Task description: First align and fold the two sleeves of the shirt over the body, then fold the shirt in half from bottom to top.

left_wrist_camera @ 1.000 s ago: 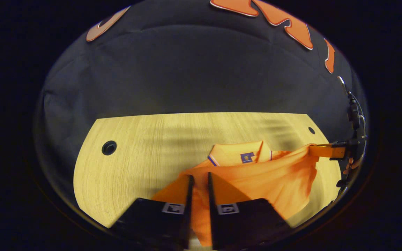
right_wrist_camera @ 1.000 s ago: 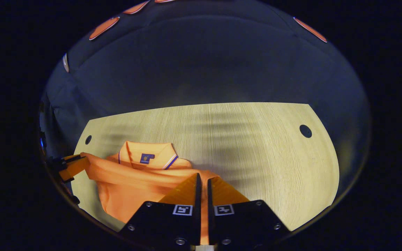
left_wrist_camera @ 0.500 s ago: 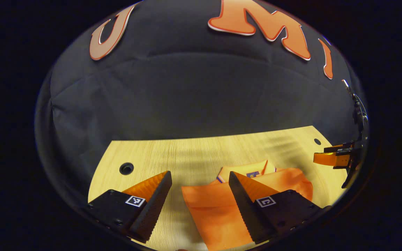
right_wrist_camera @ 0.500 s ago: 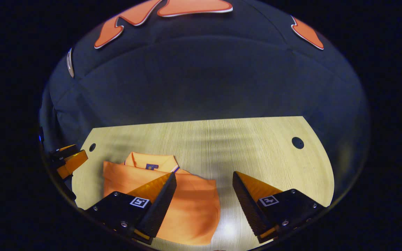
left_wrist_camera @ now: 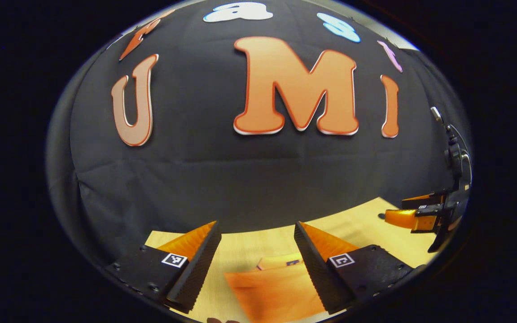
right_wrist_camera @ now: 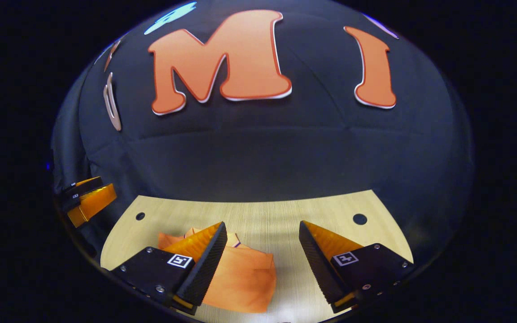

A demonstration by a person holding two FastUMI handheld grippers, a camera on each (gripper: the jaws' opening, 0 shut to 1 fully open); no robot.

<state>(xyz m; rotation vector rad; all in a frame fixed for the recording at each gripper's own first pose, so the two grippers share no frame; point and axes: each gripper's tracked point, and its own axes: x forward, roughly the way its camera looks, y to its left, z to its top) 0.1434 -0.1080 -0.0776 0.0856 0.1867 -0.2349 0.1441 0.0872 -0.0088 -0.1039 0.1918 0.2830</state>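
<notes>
In the left gripper view, the left gripper point(left_wrist_camera: 257, 237) is wide open, with a big gap between its two fingers and nothing held in it. Low in the frame, in that gap, lies the orange shirt point(left_wrist_camera: 272, 291) on the wooden table point(left_wrist_camera: 249, 244). The shirt is folded into a flat shape, and a bit of its collar peeks out at the far edge (the small dark patch by the collar is too blurry to make out). The fingers are above the shirt and do not touch it.

At the right edge of this view, the right gripper point(left_wrist_camera: 413, 214) hangs over the far corner of the table, well apart from the shirt.

In the right gripper view, the right gripper point(right_wrist_camera: 260, 235) is open wide too, and it holds nothing. The shirt point(right_wrist_camera: 245, 280) lies at the lower left of the frame, partly behind the gripper's left finger point(right_wrist_camera: 207, 260). The table point(right_wrist_camera: 285, 215) has a small round hole near each far corner. At the left edge of the frame, the left gripper point(right_wrist_camera: 88, 202) hangs up off the table, away from the shirt
</notes>
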